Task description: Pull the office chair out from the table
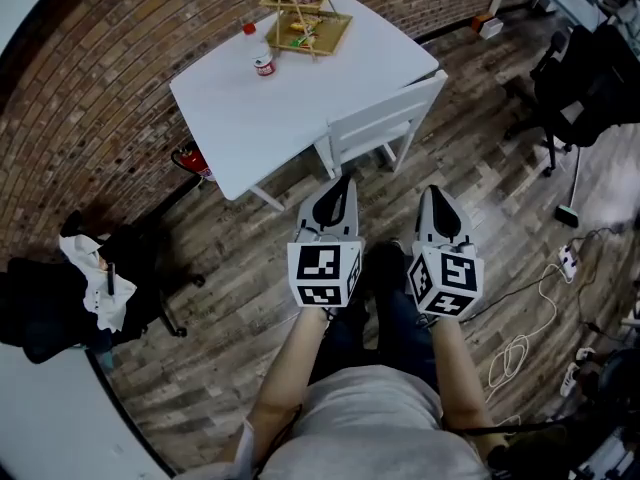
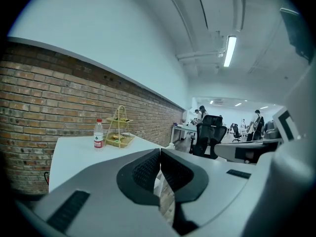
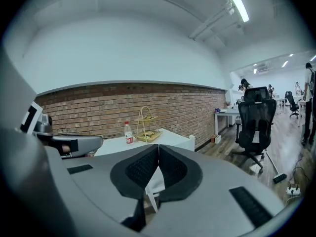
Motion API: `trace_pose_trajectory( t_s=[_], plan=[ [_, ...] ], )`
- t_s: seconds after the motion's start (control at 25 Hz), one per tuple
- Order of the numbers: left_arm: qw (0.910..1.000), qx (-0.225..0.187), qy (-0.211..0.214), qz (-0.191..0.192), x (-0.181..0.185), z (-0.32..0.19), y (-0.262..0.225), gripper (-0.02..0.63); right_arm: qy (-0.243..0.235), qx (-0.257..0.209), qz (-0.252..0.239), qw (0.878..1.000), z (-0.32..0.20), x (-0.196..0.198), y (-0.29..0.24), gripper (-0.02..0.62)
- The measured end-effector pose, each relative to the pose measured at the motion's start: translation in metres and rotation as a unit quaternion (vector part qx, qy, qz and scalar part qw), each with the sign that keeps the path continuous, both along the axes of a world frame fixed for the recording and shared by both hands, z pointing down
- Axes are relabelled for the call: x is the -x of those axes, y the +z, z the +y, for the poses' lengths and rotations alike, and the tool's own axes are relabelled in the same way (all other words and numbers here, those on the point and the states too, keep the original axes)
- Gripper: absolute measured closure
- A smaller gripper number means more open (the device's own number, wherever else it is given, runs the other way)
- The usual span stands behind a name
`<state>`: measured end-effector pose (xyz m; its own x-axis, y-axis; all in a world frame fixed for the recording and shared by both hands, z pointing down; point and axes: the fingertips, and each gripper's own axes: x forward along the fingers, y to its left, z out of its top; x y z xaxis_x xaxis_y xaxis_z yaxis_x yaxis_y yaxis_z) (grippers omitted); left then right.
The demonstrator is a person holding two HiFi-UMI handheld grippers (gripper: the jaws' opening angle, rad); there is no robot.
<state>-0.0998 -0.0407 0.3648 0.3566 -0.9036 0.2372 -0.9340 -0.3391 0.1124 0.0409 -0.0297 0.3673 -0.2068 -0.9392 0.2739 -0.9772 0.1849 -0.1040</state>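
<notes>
- Brick wall and a floor of wooden planks frame the scene, and a white table stands against the wall.
- A white chair is pushed in at the table side that faces the person. Its seat is under the top and its backrest is just beside the table edge.
- The left gripper points toward the chair and does not touch it. Its two black pads are pressed together with nothing between them, as the left gripper view shows.
- The right gripper is beside the left one and points the same way, also apart from the chair. Its jaws are closed on each other and they hold nothing.
- Both of the person's forearms reach forward side by side, and the marker cubes sit at the back of the grippers.
- On the table, at the far end, stands a plastic bottle with a red cap and a red label.
- Near the bottle stands a yellow tiered rack with small packets on its shelves.
- A red fire extinguisher stands on the floor by the wall, next to the table.
- A black office chair stands well apart on the right.
- Another black chair on the left carries white cloth.
- White cables lie on the floor at the right.
</notes>
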Motion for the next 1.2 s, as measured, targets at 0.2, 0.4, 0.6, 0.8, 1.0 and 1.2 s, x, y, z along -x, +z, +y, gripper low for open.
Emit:
trace_pose_trajectory(
  t_s=[0.2, 0.4, 0.6, 0.8, 1.0, 1.2],
  plan=[
    [0.9998, 0.001, -0.014, -0.011, -0.005, -0.039, 0.003, 0.591, -0.02, 0.007, 0.0, 1.0, -0.048, -0.005, 0.006, 0.58],
    [0.9995, 0.009, -0.025, -0.019, -0.016, -0.08, 0.009, 0.591, -0.04, 0.007, 0.003, 0.999, -0.097, -0.016, 0.004, 0.58],
    [0.9988, 0.014, -0.036, -0.03, -0.033, -0.121, 0.01, 0.591, -0.054, 0.015, 0.004, 0.998, -0.143, -0.036, 0.006, 0.58],
    [0.9978, 0.024, -0.052, -0.035, -0.05, -0.162, 0.013, 0.591, -0.081, 0.024, 0.005, 0.996, -0.186, -0.049, 0.008, 0.58],
    [0.9963, 0.041, -0.064, -0.04, -0.068, -0.193, 0.025, 0.591, -0.124, 0.034, 0.012, 0.992, -0.221, -0.055, 0.016, 0.58],
    [0.996, 0.051, -0.062, -0.041, -0.077, -0.214, 0.034, 0.591, -0.169, 0.05, 0.005, 0.984, -0.244, -0.052, 0.026, 0.581]
  ],
)
